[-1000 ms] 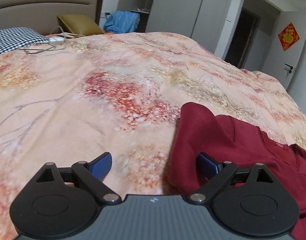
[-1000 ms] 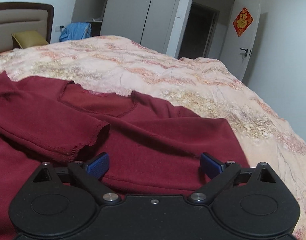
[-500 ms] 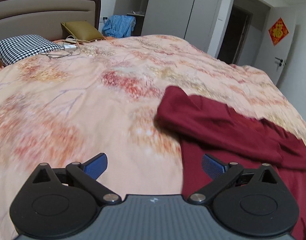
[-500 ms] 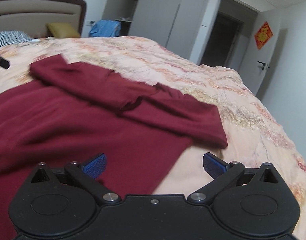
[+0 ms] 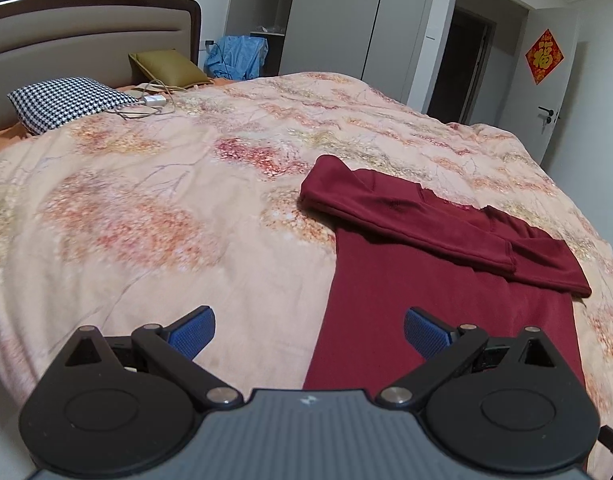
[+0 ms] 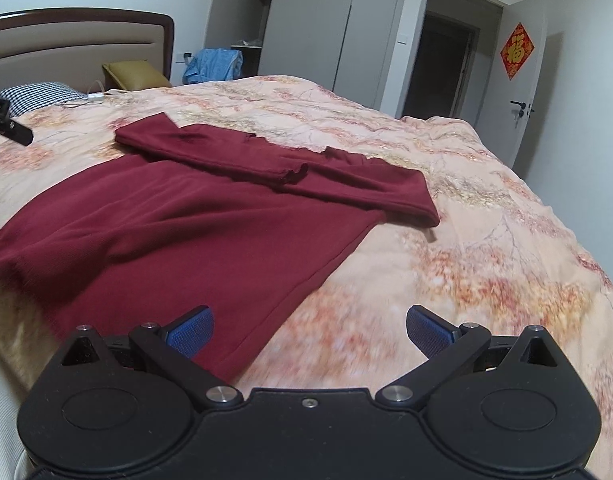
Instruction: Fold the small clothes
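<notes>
A dark red long-sleeved top (image 5: 426,280) lies flat on the bed, both sleeves folded across its upper part. It also shows in the right wrist view (image 6: 178,224). My left gripper (image 5: 308,334) is open and empty, raised above the top's lower left edge. My right gripper (image 6: 310,332) is open and empty, raised above the top's lower right edge. Part of the left gripper (image 6: 6,126) shows at the left edge of the right wrist view.
The bed has a peach floral duvet (image 5: 146,208). At the head lie a houndstooth pillow (image 5: 66,102), an olive cushion (image 5: 166,66) and a white charger with cable (image 5: 154,101). Blue clothes (image 5: 236,58), wardrobes and a doorway (image 5: 458,68) stand beyond.
Both grippers have pulled back and up from the top's sleeve area toward its lower edge. The sleeves now lie folded across the chest. Both grippers stay open.
</notes>
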A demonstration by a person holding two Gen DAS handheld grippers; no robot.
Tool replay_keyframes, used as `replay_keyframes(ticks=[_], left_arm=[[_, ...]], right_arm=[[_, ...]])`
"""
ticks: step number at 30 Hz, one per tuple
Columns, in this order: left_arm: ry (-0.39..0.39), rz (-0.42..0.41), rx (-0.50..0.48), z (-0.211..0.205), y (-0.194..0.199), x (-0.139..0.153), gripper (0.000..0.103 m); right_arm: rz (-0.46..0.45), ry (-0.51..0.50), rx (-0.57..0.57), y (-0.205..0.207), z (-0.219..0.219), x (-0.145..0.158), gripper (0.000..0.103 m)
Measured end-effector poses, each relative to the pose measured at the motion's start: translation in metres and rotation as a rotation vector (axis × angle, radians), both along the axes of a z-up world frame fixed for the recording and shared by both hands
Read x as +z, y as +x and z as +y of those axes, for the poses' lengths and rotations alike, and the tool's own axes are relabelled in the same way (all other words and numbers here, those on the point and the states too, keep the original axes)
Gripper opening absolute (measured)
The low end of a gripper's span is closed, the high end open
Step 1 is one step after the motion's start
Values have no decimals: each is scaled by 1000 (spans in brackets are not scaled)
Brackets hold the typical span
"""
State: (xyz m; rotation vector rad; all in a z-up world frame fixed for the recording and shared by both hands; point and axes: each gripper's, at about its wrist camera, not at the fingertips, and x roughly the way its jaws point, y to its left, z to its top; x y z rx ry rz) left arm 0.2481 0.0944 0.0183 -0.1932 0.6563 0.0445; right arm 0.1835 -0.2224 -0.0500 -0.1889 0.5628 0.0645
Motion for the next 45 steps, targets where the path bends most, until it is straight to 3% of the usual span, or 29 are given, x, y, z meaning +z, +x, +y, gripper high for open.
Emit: replay_keyframes(ticks=[7, 12, 17, 20, 23, 26, 30, 35, 36, 37, 38, 39, 40, 41, 43, 45], left_arm=[[24, 4, 7, 2, -39, -6, 103], [-23, 30, 21, 13, -52, -26, 103], [-57, 45, -8, 22, -52, -47, 103], [-90, 42, -45, 24, -53, -57, 102], [-137, 42, -81, 25, -53, -65, 95], [-186, 57, -107, 23, -49, -70, 81], [-207, 92, -118, 16, -41, -77, 65], [-185, 155, -90, 7, -33, -86, 75], [-181, 159, -84, 5, -32, -86, 75], [-176, 163, -80, 3, -32, -86, 73], [-177, 165, -76, 3, -32, -85, 70], [-187, 168, -78, 3, -33, -84, 56], [-201, 171, -82, 3, -33, -83, 42], [-209, 170, -82, 3, -35, -81, 38], [-208, 161, -86, 1, -38, -78, 17], [-210, 142, -85, -2, -42, -73, 7]], right_arm=[[7, 35, 49, -26, 18, -6, 102], [18, 162, 67, -37, 18, -5, 101], [91, 331, 3, -32, 6, -10, 85], [115, 369, -9, -31, 6, -15, 77], [150, 407, -23, -26, 9, -20, 73], [180, 464, -39, -19, 13, -26, 72], [192, 443, -77, -15, 17, -29, 54], [191, 432, -97, -17, 13, -32, 34], [191, 427, -88, -18, 13, -31, 22], [192, 426, -78, -18, 12, -30, 12], [188, 424, -68, -19, 10, -28, 11], [180, 417, -59, -21, 8, -25, 5], [167, 406, -52, -22, 6, -22, 5], [148, 394, -46, -25, 2, -17, 5], [107, 351, -45, -33, -7, -6, 4], [78, 326, -49, -40, -20, 5, 4]])
